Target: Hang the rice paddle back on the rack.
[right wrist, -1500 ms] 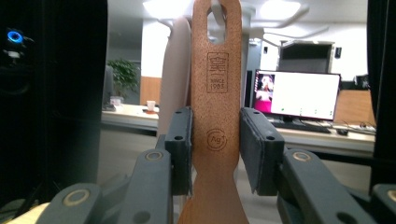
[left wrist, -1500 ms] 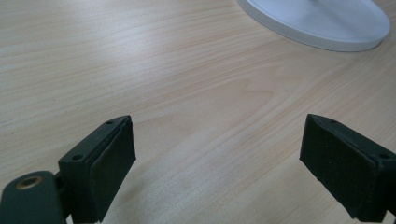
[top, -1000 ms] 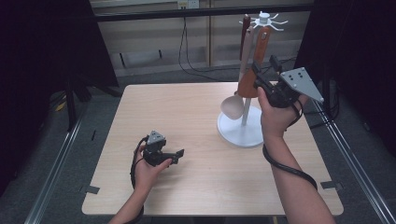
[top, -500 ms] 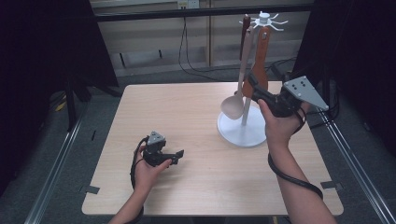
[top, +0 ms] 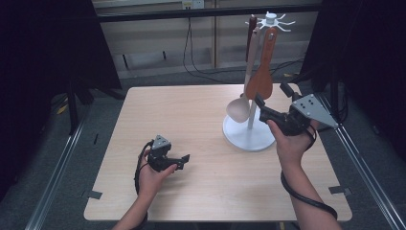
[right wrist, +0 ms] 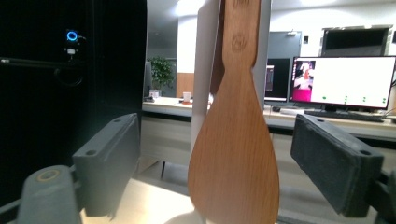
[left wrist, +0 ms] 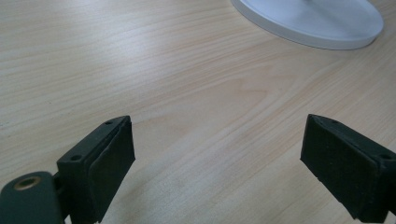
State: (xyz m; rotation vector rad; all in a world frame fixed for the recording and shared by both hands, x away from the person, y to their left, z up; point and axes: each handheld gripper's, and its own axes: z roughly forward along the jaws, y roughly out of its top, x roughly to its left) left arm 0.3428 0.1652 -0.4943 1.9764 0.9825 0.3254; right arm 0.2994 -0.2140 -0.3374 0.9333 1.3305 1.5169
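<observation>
Two utensils hang from the white rack (top: 251, 125) at the right rear of the table (top: 201, 110): a brown wooden spatula (top: 262, 79) and a pale spoon (top: 238, 109) whose bowl sits low, just above the round base. High view: right gripper (top: 270, 103) is held up off the table, just beside the spatula blade, pointing toward the rack; left gripper (top: 184, 160) sits low over the near-left part of the table, well apart from the rack. Right gripper view adds what the high view cannot settle: jaws spread wide, spatula blade (right wrist: 236, 158) between them with air on both sides, not touching either pad. The rack's white pole stands directly behind the blade; a lit monitor (right wrist: 343, 81) and desks are in the background. Left gripper view: jaws wide apart, nothing between them, bare wood grain below, edge of the rack's white base (left wrist: 310, 23) ahead. Whether the left gripper rests on the tabletop is unclear.
</observation>
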